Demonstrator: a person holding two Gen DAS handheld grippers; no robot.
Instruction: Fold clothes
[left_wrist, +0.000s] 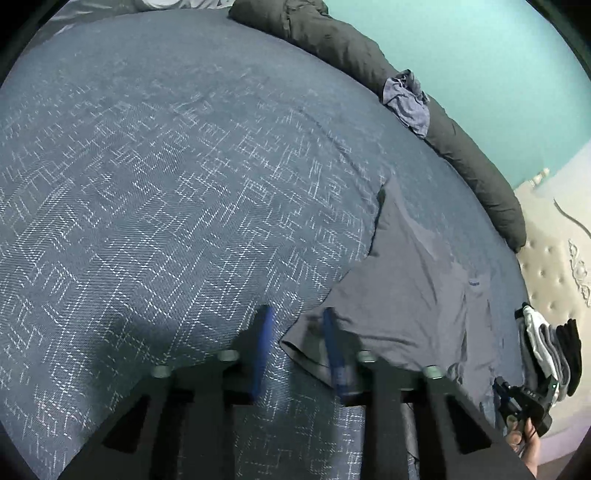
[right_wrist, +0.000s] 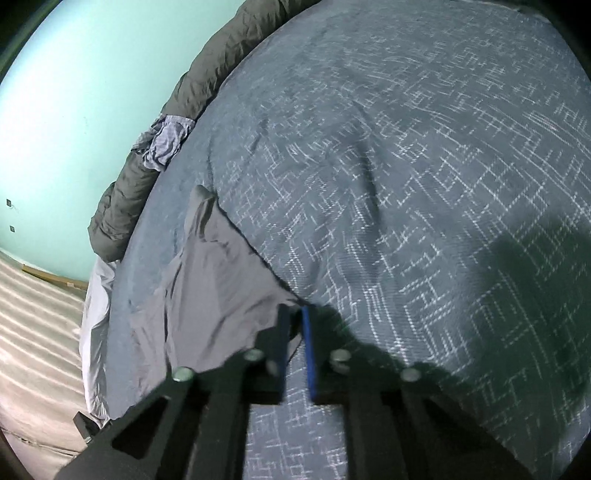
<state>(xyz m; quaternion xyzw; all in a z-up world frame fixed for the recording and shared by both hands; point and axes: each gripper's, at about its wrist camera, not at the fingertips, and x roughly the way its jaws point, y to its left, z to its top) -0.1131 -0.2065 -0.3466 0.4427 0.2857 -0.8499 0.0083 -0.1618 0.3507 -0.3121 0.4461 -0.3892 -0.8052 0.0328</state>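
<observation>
We're looking at a thin, floppy grey shirt on the bedspread, so we're grabbing corners: left gripper wide at the sleeve hem, right gripper narrow at the shirt's corner.

A bed with a blue cover patterned in white lines fills the room. A dark grey duvet lies rolled along its far edge against a turquoise wall. A cream tufted headboard stands beside it.
</observation>
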